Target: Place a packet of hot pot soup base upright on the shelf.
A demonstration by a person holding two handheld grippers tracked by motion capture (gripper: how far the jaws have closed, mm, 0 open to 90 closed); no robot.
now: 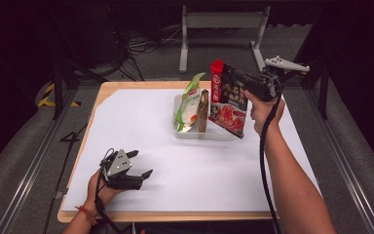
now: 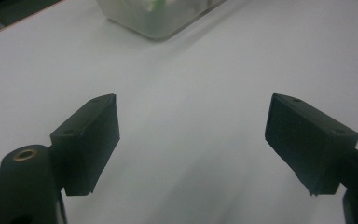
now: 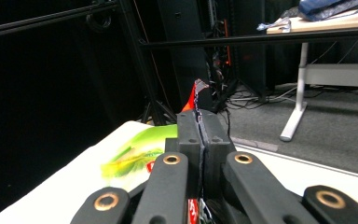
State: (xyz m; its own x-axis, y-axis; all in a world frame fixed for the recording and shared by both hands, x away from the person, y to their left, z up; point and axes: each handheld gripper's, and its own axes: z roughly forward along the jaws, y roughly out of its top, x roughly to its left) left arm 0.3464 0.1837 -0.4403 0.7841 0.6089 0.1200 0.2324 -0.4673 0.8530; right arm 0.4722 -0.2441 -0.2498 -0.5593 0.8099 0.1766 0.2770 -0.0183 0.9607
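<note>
right gripper (image 1: 243,83) up in the air over far right part of table, jaws clamped on top edge of red snack bag (image 1: 228,100), bag hangs upright w/ its lower corner just over/at right end of white tray (image 1: 187,132); cant tell if it touches the tray. in right gripper view jaws are pressed together w/ thin bag edge (image 3: 198,100) pinched between them, red bit sticks out above tips. green bag (image 1: 188,101) stands in tray, leaning, w/ a brownish narrow pouch (image 1: 203,110) just beside it on its right, both left of red bag. tray sits on white sheet (image 1: 141,122) covering wooden table (image 1: 126,86), far centre. left gripper (image 1: 140,165) rests low at near left of sheet, held by left hand (image 1: 102,192), jaws wide apart, nothing between them; left gripper view shows bare sheet under jaws and tray corner (image 2: 154,21) blurred at top. green bag (image 3: 137,154) also seen low left in right gripper view
</note>
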